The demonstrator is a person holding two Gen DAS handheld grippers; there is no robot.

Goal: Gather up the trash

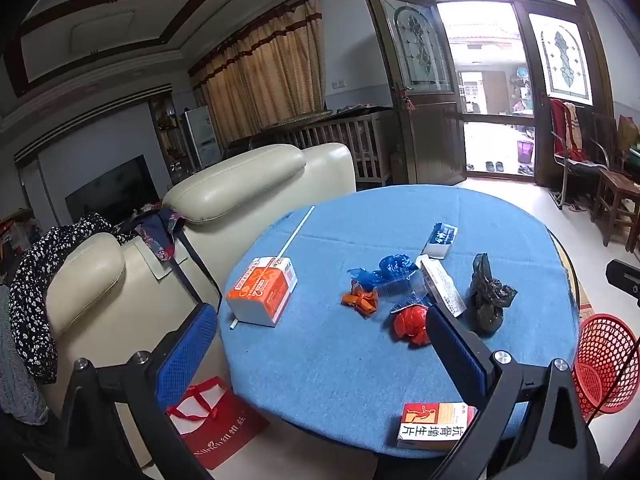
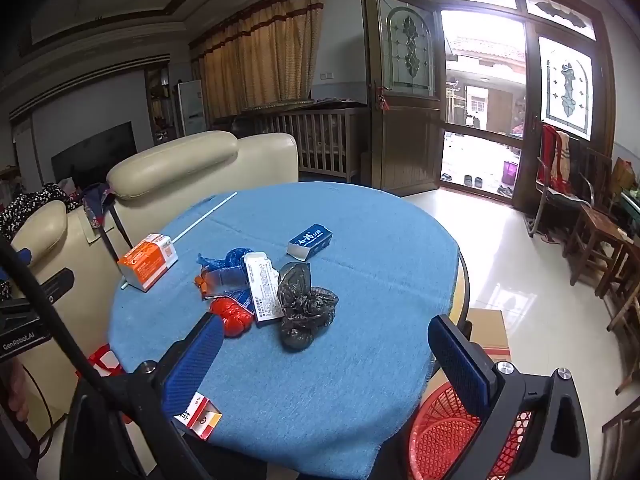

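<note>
Red gift bag (image 1: 216,420) clear in left view, cardboard box (image 2: 490,334) right only

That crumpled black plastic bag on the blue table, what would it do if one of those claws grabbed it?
The black bag looks like thin, creased film, so it would probably squash and flop rather than hold its shape. It seems light for its bulk. Its glossy surface might slip between the pads, though its knotted top offers a grip.

Worktop (image 2: 360,380) is covered in matt blue felt-like cloth, slightly fuzzy; the black bag (image 2: 304,308) on it is thin crinkled plastic with a dull sheen, and the orange box (image 1: 262,294) looks like smooth printed cardboard. My claw pads (image 1: 186,354) are blue textured rubber on matt black plastic. The red basket (image 1: 606,364) is glossy plastic mesh; the sofa (image 1: 240,178) is shiny cream leather.
</note>
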